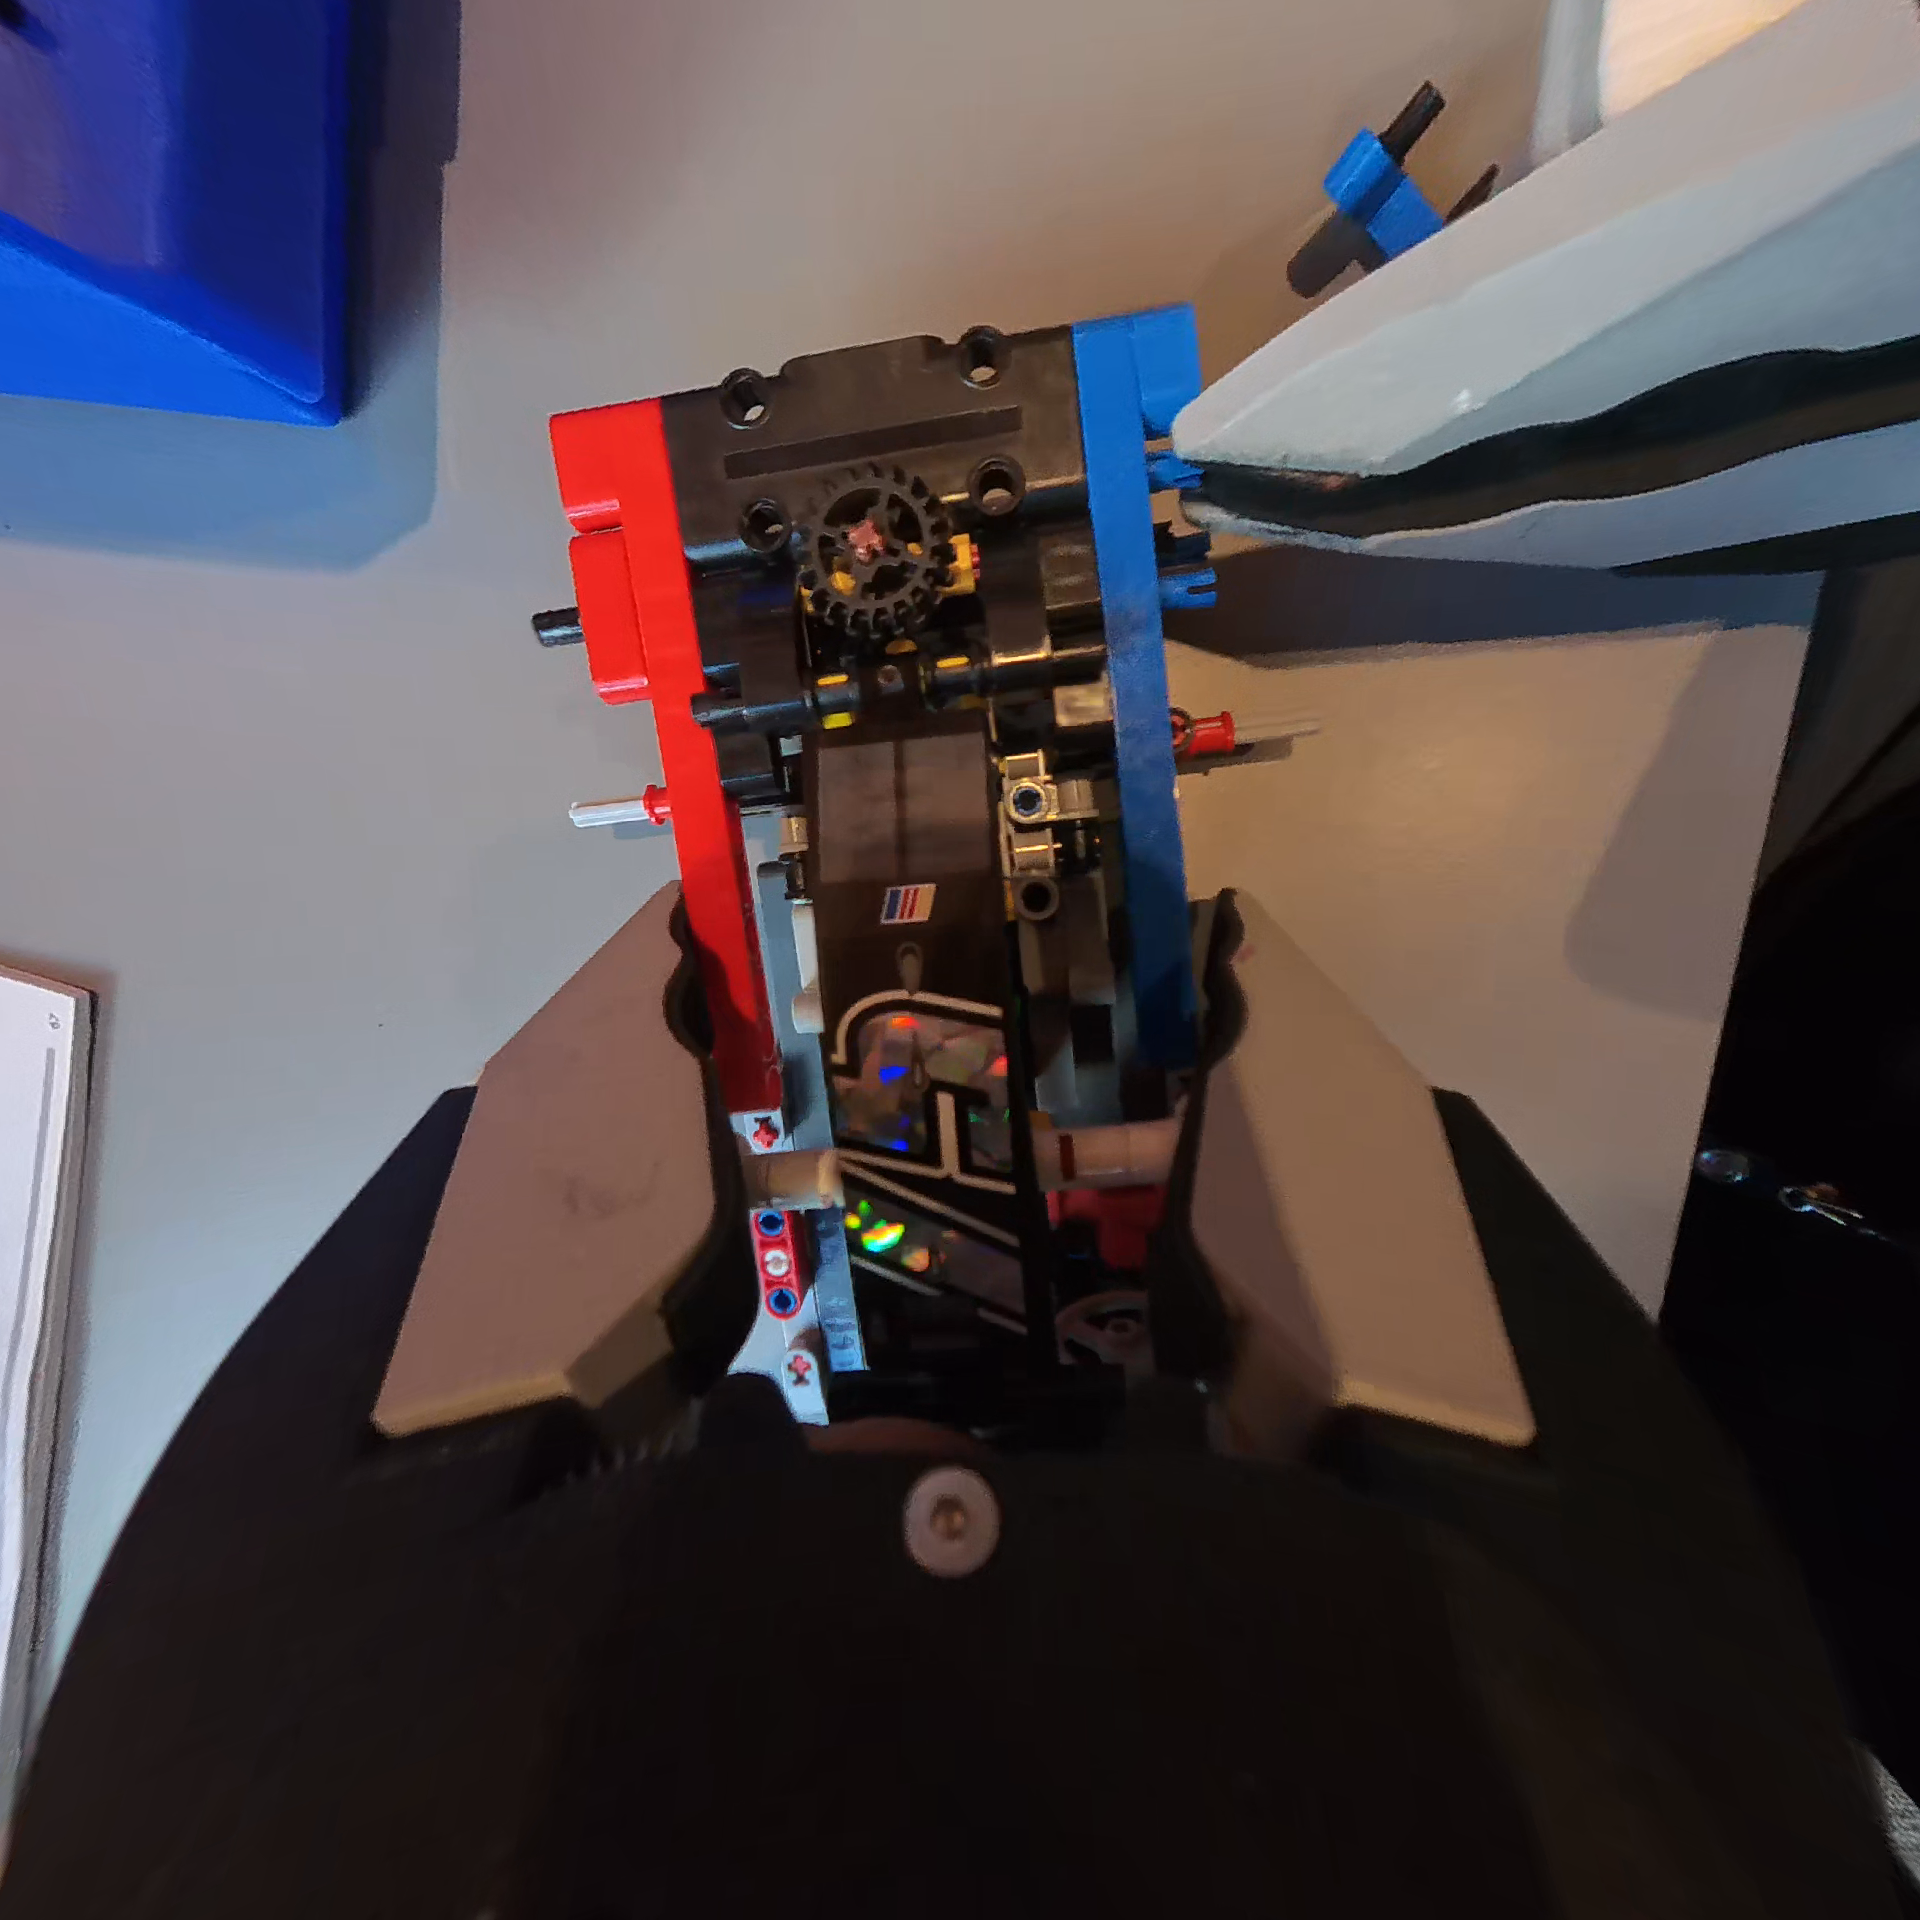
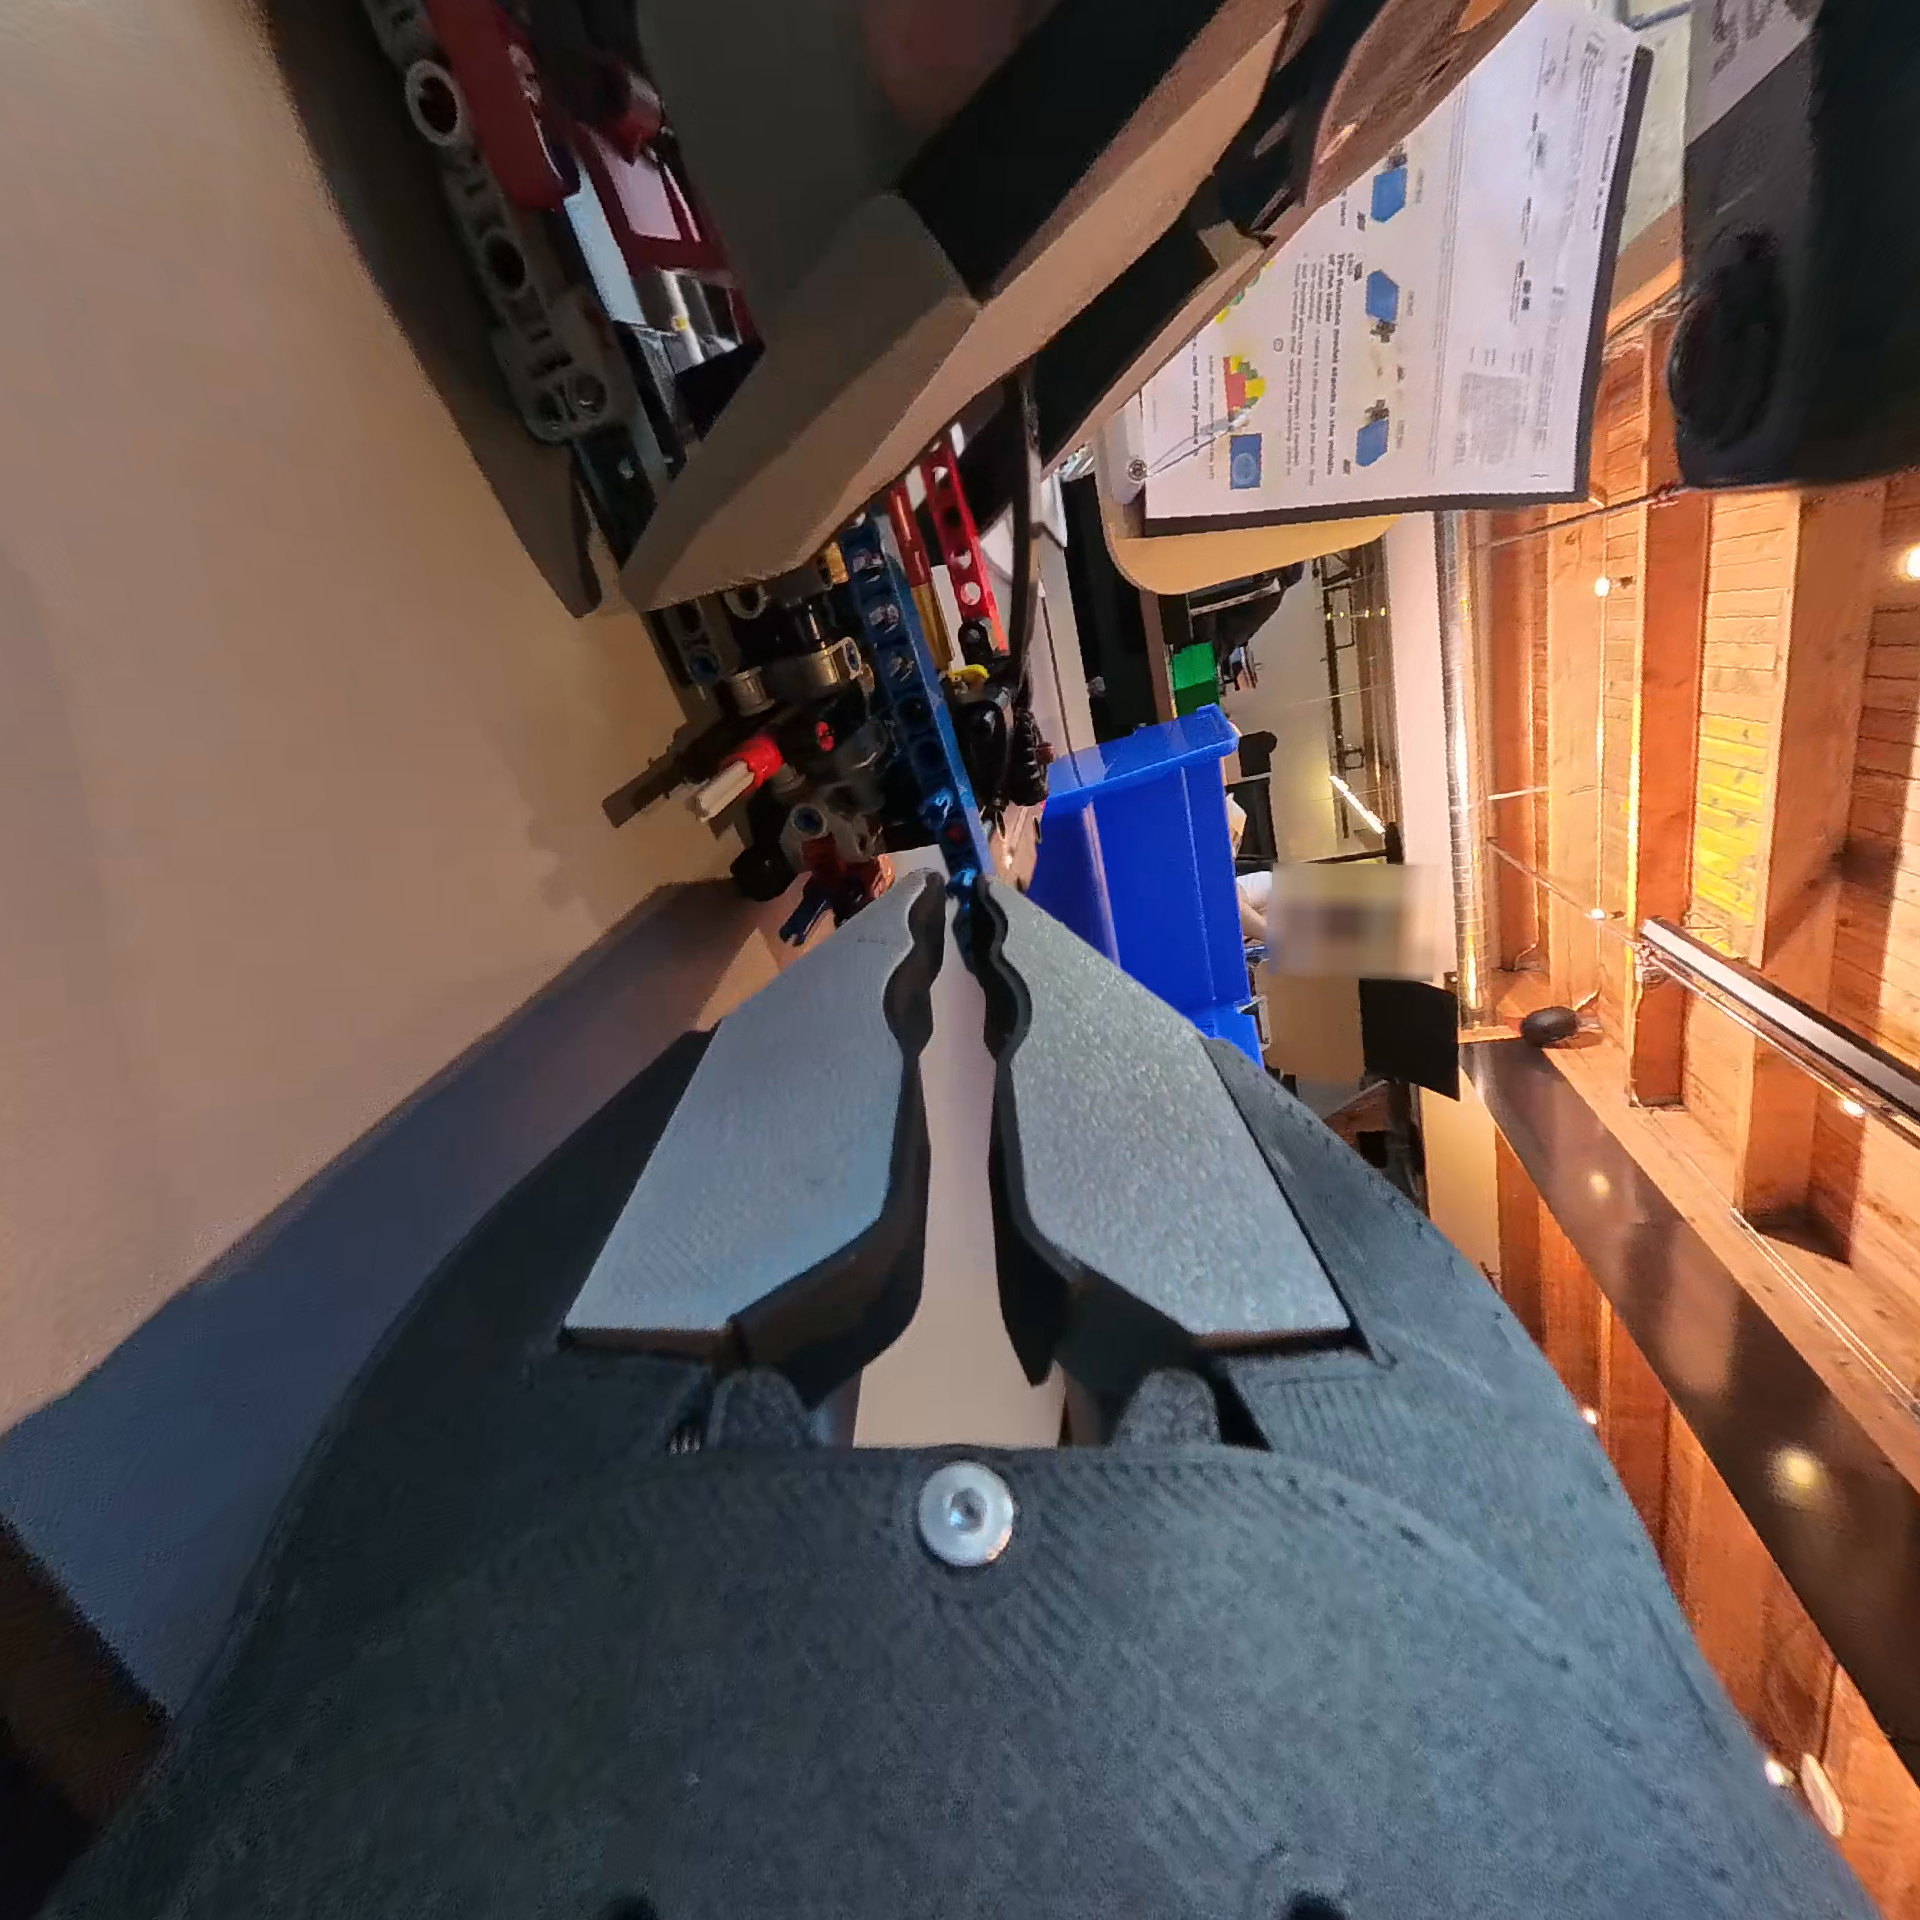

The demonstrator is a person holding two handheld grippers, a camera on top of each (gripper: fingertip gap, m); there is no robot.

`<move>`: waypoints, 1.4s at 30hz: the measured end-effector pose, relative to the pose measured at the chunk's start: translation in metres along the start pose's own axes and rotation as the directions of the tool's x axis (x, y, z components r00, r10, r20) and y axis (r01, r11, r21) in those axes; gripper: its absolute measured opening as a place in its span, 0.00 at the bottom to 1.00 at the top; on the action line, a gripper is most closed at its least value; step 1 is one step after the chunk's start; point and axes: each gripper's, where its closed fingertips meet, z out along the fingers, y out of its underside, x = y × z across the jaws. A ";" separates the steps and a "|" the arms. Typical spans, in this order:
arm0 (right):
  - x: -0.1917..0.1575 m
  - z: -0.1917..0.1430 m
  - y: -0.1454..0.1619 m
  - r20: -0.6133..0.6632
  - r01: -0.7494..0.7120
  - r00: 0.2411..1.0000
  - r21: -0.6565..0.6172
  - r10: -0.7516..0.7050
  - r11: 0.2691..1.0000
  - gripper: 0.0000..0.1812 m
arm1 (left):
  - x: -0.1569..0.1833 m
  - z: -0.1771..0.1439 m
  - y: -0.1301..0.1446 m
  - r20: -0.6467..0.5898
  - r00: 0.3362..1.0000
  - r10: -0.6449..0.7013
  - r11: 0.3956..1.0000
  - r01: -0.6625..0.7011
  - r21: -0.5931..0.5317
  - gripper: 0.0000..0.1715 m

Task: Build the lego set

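White table: blue bin, booklet, loose blue piece.

Printed text and diagrams stood on the instruction sheet; a striped sticker marked the lego model's black panel.

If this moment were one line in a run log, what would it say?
left gripper: shut on lego model | right gripper: jaws pinching blue pin at blue beam | loose blue part on table
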 end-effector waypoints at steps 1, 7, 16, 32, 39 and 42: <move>-0.001 0.000 0.000 0.003 -0.006 1.000 -0.002 0.006 1.000 0.01 | 0.000 0.000 0.000 -0.004 1.000 -0.004 1.000 0.004 0.004 0.54; 0.001 -0.002 -0.001 -0.016 0.016 1.000 0.003 -0.016 1.000 0.00 | 0.001 0.000 0.000 -0.001 1.000 0.000 1.000 0.000 0.001 0.54; 0.001 0.000 0.000 -0.056 0.106 0.993 0.009 -0.105 0.994 0.00 | 0.001 0.000 0.000 -0.004 1.000 0.000 1.000 0.000 -0.007 0.54; 0.003 0.003 0.003 0.010 0.082 0.997 -0.001 -0.082 0.997 0.00 | -0.002 0.001 0.000 0.013 1.000 -0.013 0.999 0.014 -0.029 0.54; 0.002 0.004 0.003 0.048 0.023 0.999 -0.014 -0.022 1.000 0.00 | -0.007 0.003 -0.001 0.023 1.000 -0.011 0.999 0.012 -0.035 0.54; 0.002 0.005 0.004 0.050 0.012 0.999 -0.019 -0.011 1.000 0.00 | -0.009 0.003 -0.002 0.029 1.000 -0.012 0.999 0.013 -0.037 0.54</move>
